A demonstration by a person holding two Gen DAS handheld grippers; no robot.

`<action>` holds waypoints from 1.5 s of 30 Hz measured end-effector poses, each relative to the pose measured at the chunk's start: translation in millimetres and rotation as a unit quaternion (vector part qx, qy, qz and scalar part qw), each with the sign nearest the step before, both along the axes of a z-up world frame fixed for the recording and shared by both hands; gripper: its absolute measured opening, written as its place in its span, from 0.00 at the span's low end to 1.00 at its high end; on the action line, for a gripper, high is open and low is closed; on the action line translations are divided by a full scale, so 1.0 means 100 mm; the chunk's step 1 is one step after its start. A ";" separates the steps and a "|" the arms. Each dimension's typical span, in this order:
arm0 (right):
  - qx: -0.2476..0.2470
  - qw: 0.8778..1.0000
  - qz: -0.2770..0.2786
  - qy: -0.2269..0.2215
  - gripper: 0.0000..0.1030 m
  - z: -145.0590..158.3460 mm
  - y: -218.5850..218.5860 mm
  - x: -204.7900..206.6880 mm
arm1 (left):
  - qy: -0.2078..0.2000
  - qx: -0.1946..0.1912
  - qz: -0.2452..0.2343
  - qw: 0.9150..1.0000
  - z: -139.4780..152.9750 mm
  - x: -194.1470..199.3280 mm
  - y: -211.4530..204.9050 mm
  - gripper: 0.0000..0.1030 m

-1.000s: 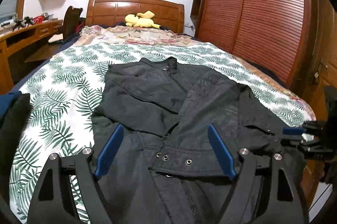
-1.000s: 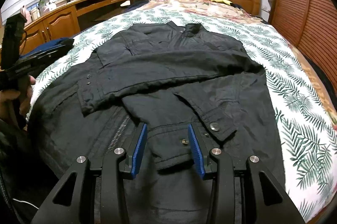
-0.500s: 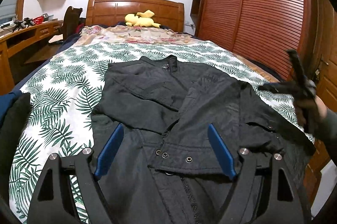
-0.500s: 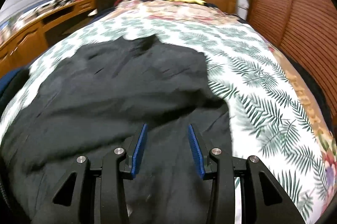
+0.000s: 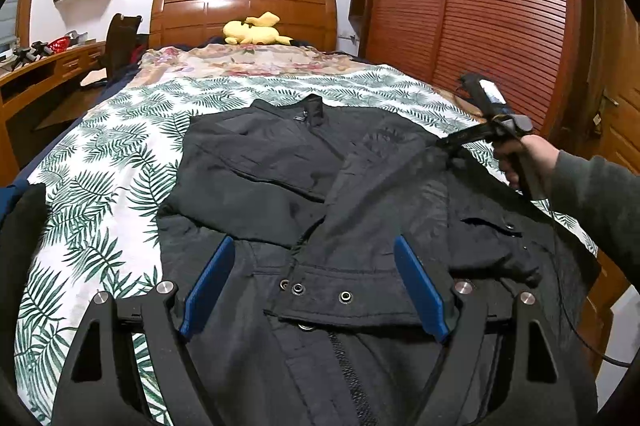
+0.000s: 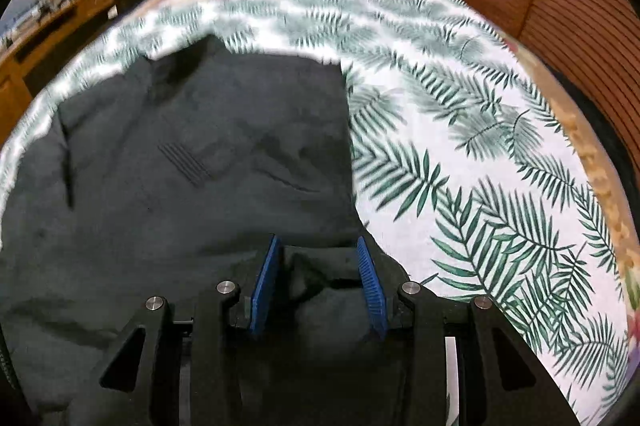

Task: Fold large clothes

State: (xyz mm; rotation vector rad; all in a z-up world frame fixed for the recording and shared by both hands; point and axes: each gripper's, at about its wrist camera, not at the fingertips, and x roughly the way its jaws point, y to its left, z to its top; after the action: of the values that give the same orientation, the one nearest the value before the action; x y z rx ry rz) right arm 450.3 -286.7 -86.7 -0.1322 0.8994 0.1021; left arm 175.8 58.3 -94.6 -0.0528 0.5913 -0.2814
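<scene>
Black jacket [image 5: 304, 193] lies spread at the centre of the bed [image 5: 100, 161], collar toward the headboard at 12 o'clock, sleeves folded across its front. Left claw [image 5: 312, 286] hovers over the snap-studded cuff at 6 o'clock, pads wide apart, gripping nothing. Right claw [image 6: 316, 282] sits at the jacket's edge at 3 o'clock, partly open; dark cloth lies between its pads, hold cannot be told. Yellow plush toy [image 5: 254, 29] by the headboard.

Left gripper [image 5: 316, 290] wide apart, right gripper [image 6: 318, 282] narrower.
</scene>
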 end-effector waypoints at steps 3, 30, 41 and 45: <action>-0.044 0.999 -0.019 0.011 0.41 -0.15 -0.07 0.17 | 0.000 0.001 -0.004 1.000 0.00 0.01 -0.02 0.80; 0.018 0.997 0.077 -0.025 0.46 -0.02 -0.63 -2.36 | -0.004 0.051 -0.001 0.999 0.03 -0.28 -0.41 0.80; 0.026 0.997 0.077 -0.018 0.46 -0.03 -0.77 -2.89 | 0.018 0.036 0.020 0.999 0.16 -0.68 -0.39 0.80; 0.037 0.997 0.070 -0.022 0.48 0.02 -0.80 -3.07 | 0.048 0.026 0.037 0.998 0.12 -0.85 -0.22 0.80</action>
State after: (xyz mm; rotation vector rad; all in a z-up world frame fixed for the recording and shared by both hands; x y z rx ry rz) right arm 143.0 -367.2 -84.3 -0.1270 0.8407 0.2612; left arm 91.0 36.7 -82.3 -0.0388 0.6901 -0.1924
